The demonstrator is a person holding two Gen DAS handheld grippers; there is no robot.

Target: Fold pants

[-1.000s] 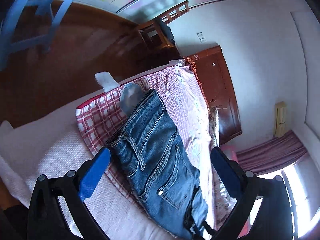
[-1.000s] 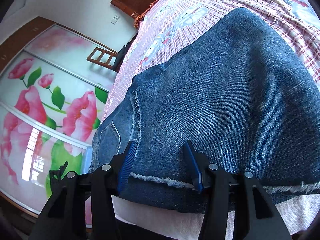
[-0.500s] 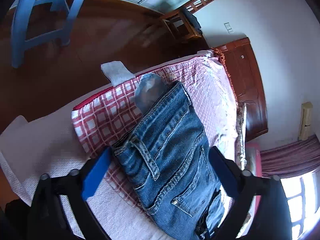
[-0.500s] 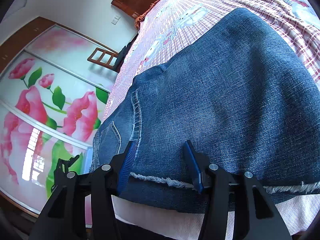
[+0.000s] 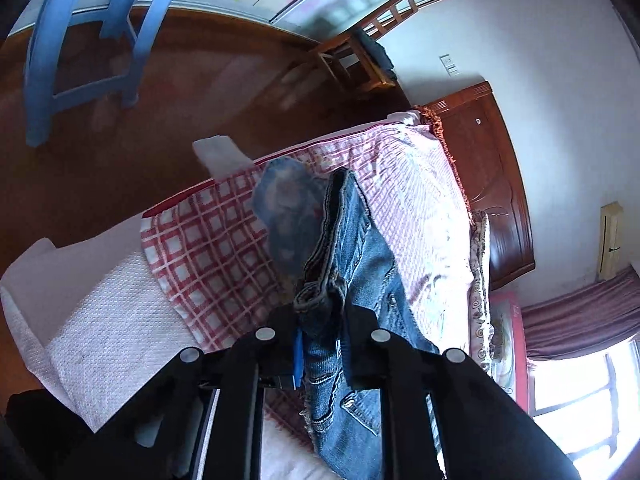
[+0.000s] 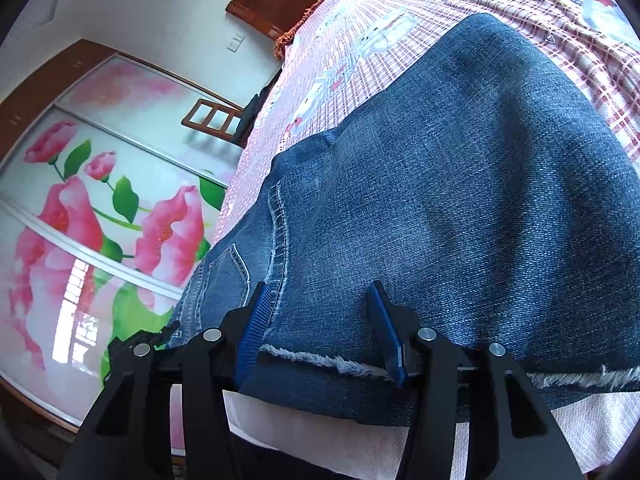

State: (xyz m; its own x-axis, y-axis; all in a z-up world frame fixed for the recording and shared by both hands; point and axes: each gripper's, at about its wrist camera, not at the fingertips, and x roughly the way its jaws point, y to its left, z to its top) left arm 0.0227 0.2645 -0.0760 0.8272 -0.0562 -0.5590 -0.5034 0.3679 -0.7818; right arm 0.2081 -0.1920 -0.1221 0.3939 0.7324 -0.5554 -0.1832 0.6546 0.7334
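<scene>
Blue denim pants (image 5: pixel 352 264) lie on a bed with a red-checked cover (image 5: pixel 208 240). In the left wrist view my left gripper (image 5: pixel 320 320) is shut on the bunched waistband of the pants and holds it raised off the bed. In the right wrist view the pants (image 6: pixel 460 200) fill the frame as a broad flat leg with a frayed hem (image 6: pixel 320 360). My right gripper (image 6: pixel 320 320) is partly open, its blue fingers (image 6: pixel 256 320) resting on the denim just above the hem, not clamped.
A white quilted mattress edge (image 5: pixel 100 320) shows below the cover. A wooden headboard (image 5: pixel 492 184), a wooden chair (image 5: pixel 360 60) and a blue plastic chair (image 5: pixel 88 40) stand on the brown floor. A wardrobe with flower-printed doors (image 6: pixel 100 220) is to the left.
My left gripper has closed on the pants' waistband and lifted it, bunching the denim. My right gripper has stayed in place over the hem.
</scene>
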